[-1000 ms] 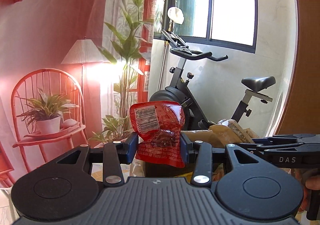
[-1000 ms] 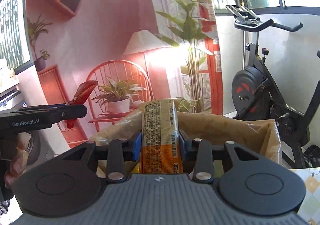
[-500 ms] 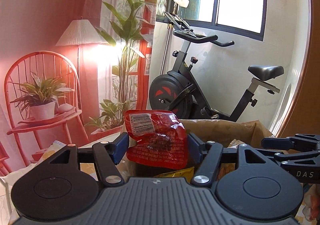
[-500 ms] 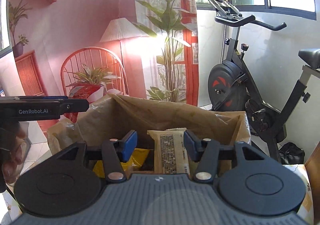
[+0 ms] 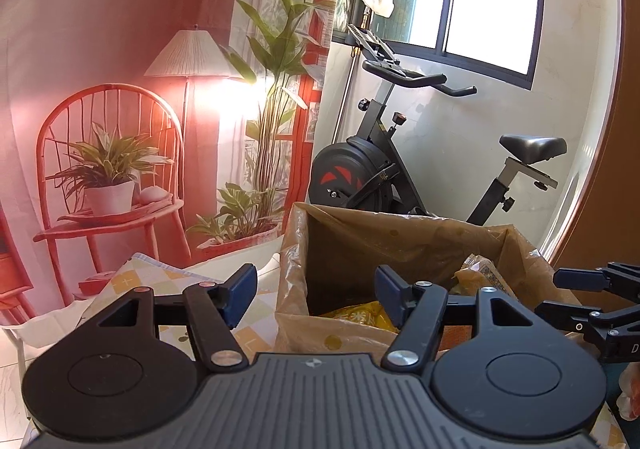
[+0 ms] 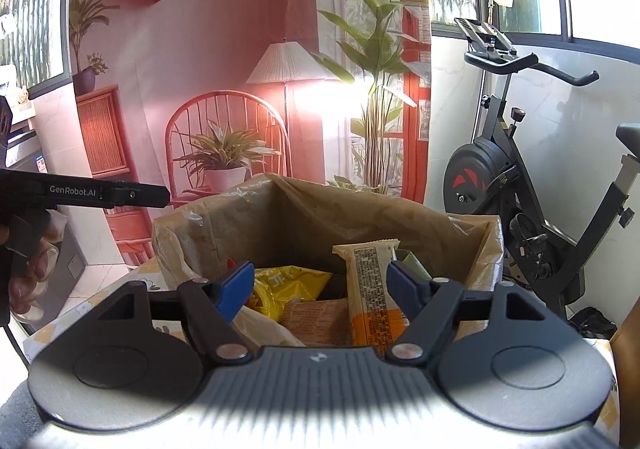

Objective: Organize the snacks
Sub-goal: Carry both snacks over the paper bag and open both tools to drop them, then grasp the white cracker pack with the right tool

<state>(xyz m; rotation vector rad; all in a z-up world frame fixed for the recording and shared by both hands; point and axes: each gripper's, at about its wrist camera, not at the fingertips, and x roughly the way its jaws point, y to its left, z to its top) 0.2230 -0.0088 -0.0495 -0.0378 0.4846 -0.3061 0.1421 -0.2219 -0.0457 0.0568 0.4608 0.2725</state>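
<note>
Right wrist view: right gripper [image 6: 316, 287] has just been opening and stands half spread, pads clear of the orange-and-cream snack bar [image 6: 370, 289], which stands propped on end in the brown bag [image 6: 360, 209] beside a yellow packet [image 6: 286, 285]; evidently a release to stow it. Left gripper [image 5: 314, 291], likewise parted and empty, hovers over the bag's near rim; no red pouch is visible.

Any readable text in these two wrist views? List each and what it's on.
"GenRobot.AI": side of the left tool.
"D": right tool's body; the rest is cut off.
Snack bar wrapper: fine print, too small to read.
Yellow packet: characters, too blurred to read.
</note>
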